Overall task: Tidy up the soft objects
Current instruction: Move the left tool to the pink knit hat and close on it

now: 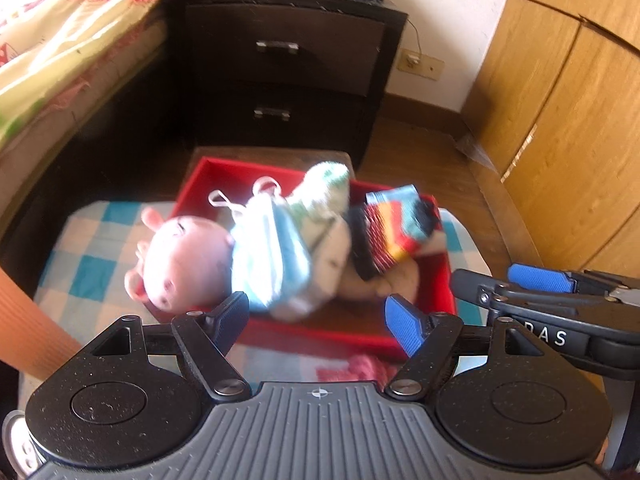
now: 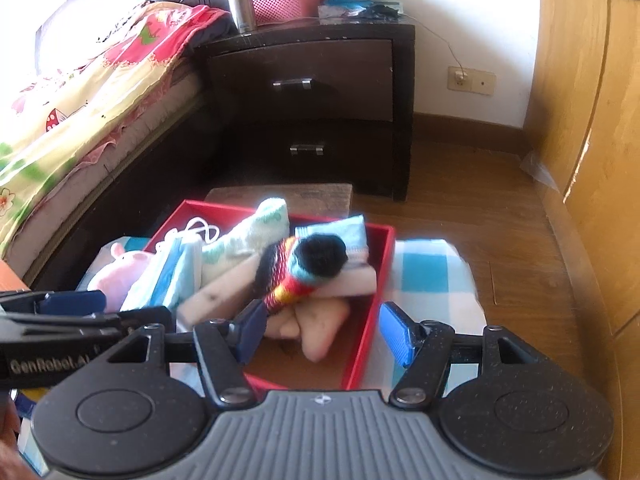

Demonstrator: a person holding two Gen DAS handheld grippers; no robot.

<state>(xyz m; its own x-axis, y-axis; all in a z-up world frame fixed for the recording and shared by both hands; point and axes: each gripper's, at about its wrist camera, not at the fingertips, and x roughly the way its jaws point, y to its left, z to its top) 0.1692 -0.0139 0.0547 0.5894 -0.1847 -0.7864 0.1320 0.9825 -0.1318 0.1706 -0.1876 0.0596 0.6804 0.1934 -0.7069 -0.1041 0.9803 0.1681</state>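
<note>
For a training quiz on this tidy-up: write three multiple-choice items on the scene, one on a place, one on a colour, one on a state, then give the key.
1. Where does the pink pig plush lie?
A. Over the left rim of the box
B. On the nightstand
C. On the bed

2. What colour is the box holding the soft things?
A. Green
B. Red
C. Black

3. How does the left claw stand?
A. Shut on the striped sock
B. Shut on the face masks
C. Open, holding nothing

Key: 1 A, its head overhangs the rim onto the checked cloth. 2 B, the walls are red. 3 C, its pads stand apart with nothing pressed between them.
</note>
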